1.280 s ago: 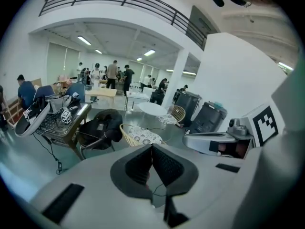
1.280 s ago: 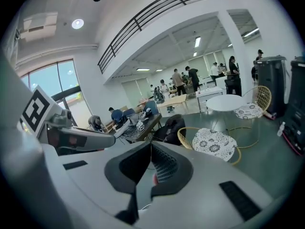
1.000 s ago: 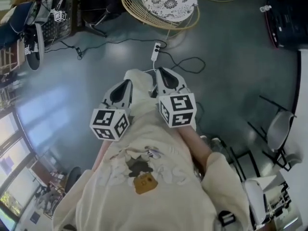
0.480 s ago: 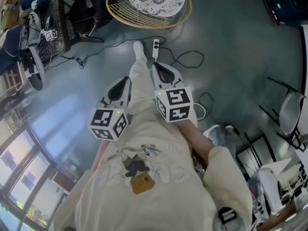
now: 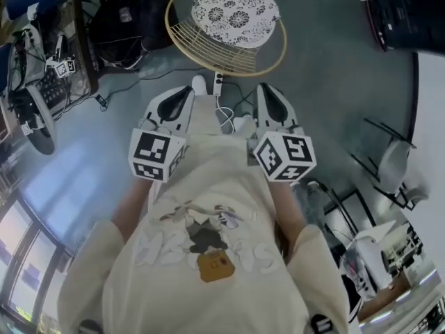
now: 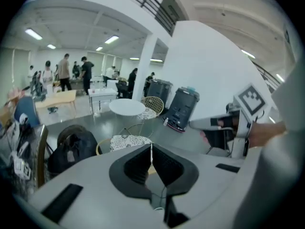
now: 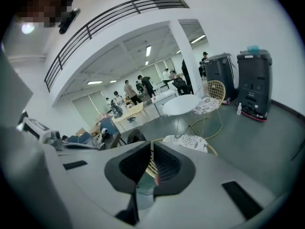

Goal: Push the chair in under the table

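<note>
Looking along both sets of jaws, I see the wire chair (image 5: 229, 19) straight ahead of them and just beyond their tips, not yet touched. The left gripper (image 6: 151, 149) is clenched on nothing, and the right gripper (image 7: 152, 159) is pressed together and empty too.

The round white table (image 7: 183, 105) stands well past the chair, farther out along the jaws' line.

My main worry is the contact itself. Narrow clenched tips against thin wire could slip off the rim or poke between the wires. If one side pushes harder, I judge the chair would swing off line or tip, and its legs could clip the table's legs.

The second worry is the power strip (image 5: 217, 83) and its cable. They lie on the floor below and between the two sets of jaws, and a chair leg or a foot could snag them.

My count:
- two grippers
- two wire chairs, the second chair (image 7: 212, 97) beyond the table
- one table
- one power strip
- one black backpack (image 5: 132, 16), off to the left of the left jaws
</note>
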